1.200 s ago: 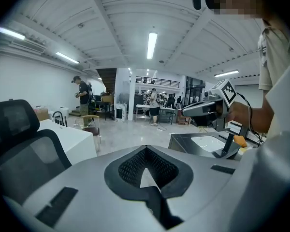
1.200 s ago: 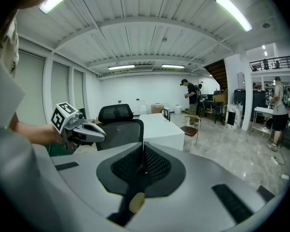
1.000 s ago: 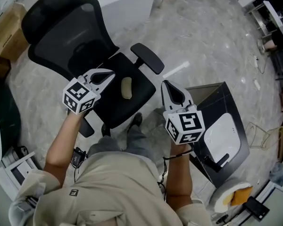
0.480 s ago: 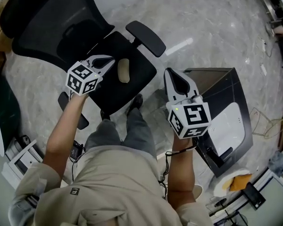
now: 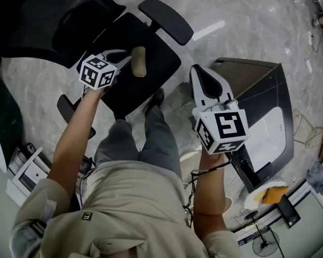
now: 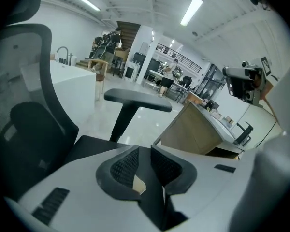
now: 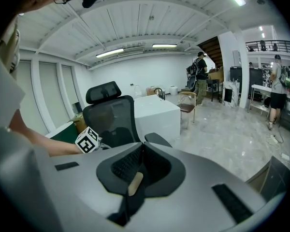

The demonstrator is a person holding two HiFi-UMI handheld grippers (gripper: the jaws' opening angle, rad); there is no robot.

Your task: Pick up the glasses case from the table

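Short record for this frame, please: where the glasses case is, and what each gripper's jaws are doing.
glasses case: lying on the black chair seat
left gripper: tips close beside the case, jaws slightly apart, just been opening, nothing between them
right gripper: off to the side of the chair, jaws together, empty
stage: case not yet gripped

One office chair [image 5: 145, 87] stands far left, with two armrests [image 5: 166, 20] and one glasses case [image 5: 138, 61] on its seat. There are two grippers, the left gripper [image 5: 124, 57], whose jaws have just been opening with nothing between them, and the right gripper [image 5: 196, 71], each with one marker cube [image 5: 98, 71]. On the right is one dark table [image 5: 247, 74] holding one white device [image 5: 264, 136]. At least two people [image 7: 201, 79] stand far off.
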